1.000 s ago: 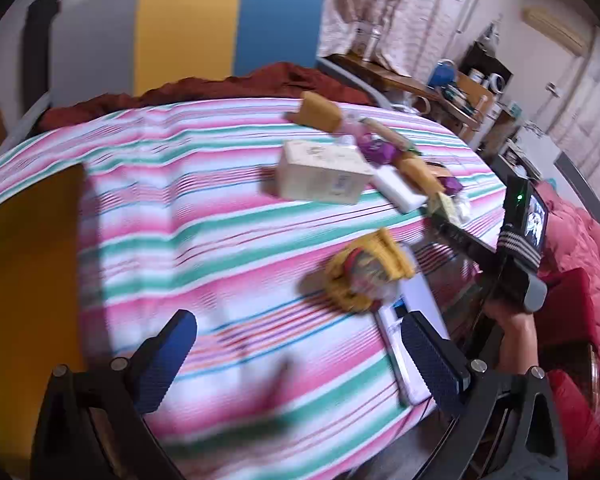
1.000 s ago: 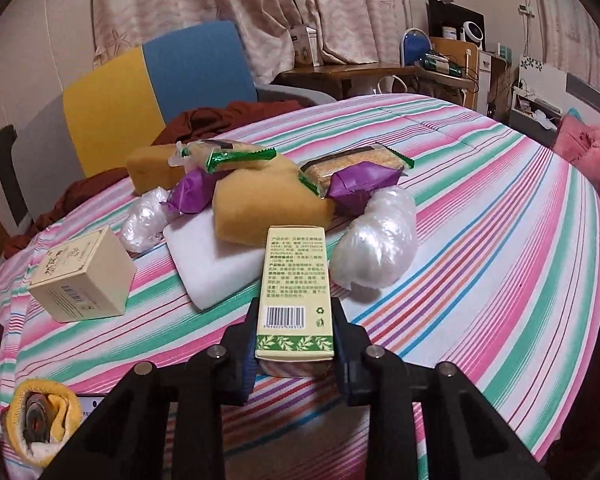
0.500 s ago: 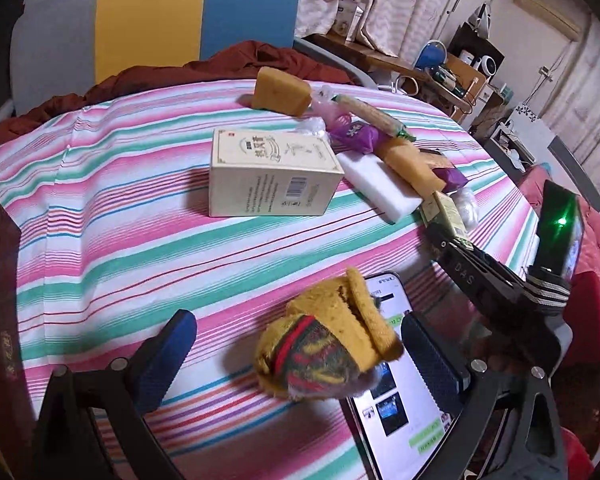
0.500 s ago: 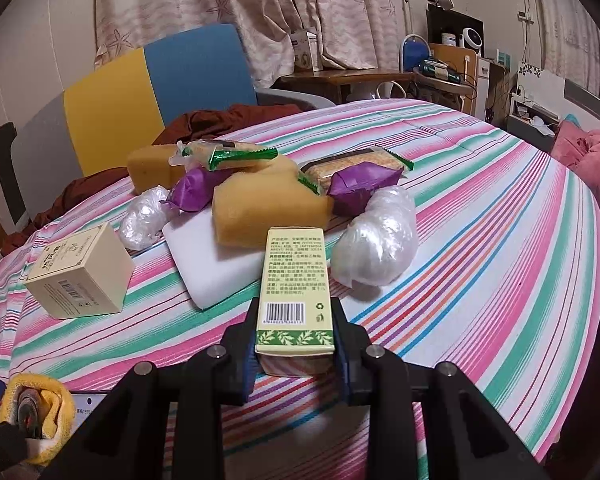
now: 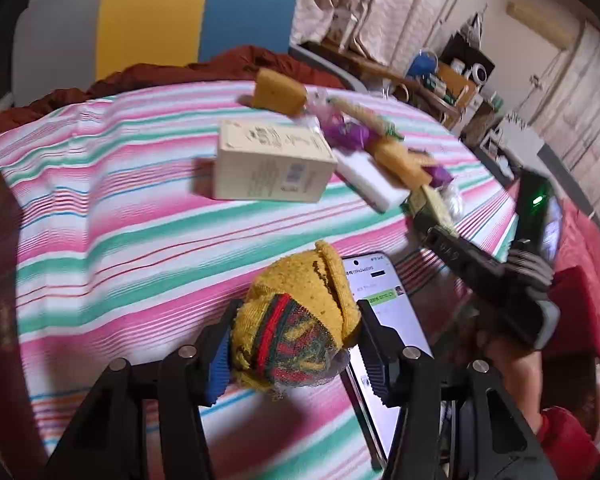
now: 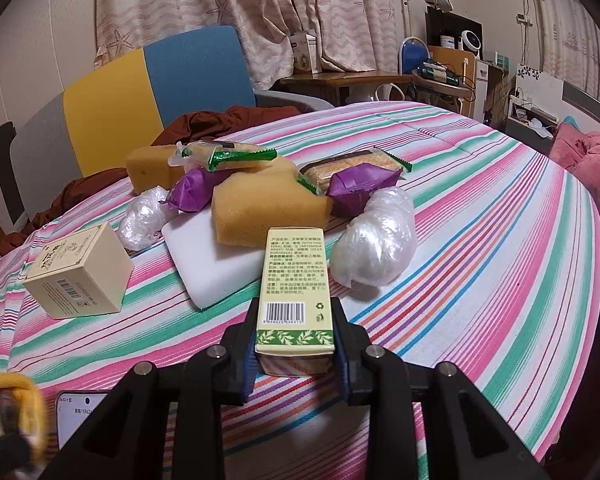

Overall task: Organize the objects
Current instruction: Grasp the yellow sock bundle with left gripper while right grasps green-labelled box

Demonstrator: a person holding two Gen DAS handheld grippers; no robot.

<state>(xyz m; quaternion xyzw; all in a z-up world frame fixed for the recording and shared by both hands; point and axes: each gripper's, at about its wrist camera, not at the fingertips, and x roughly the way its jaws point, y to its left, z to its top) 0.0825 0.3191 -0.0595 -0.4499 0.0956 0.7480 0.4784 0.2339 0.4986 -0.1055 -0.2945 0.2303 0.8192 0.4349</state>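
Two tongs: left tongs (image 5: 294, 346) closing around rolled sock (image 5: 300, 320); right tongs (image 6: 295, 354) clamping green carton (image 6: 294, 280), closed.

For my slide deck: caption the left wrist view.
Left tongs closing around a yellow knit bundle beside a lit phone on the striped tablecloth.

Barcode and small Chinese print, unreadable, on the green-leaf box (image 6: 295, 280)

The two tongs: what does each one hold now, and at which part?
Right tongs: shut on the green-and-cream carton, at its near barcode end. Left tongs: closing around the yellow knitted bundle, pads at its sides.
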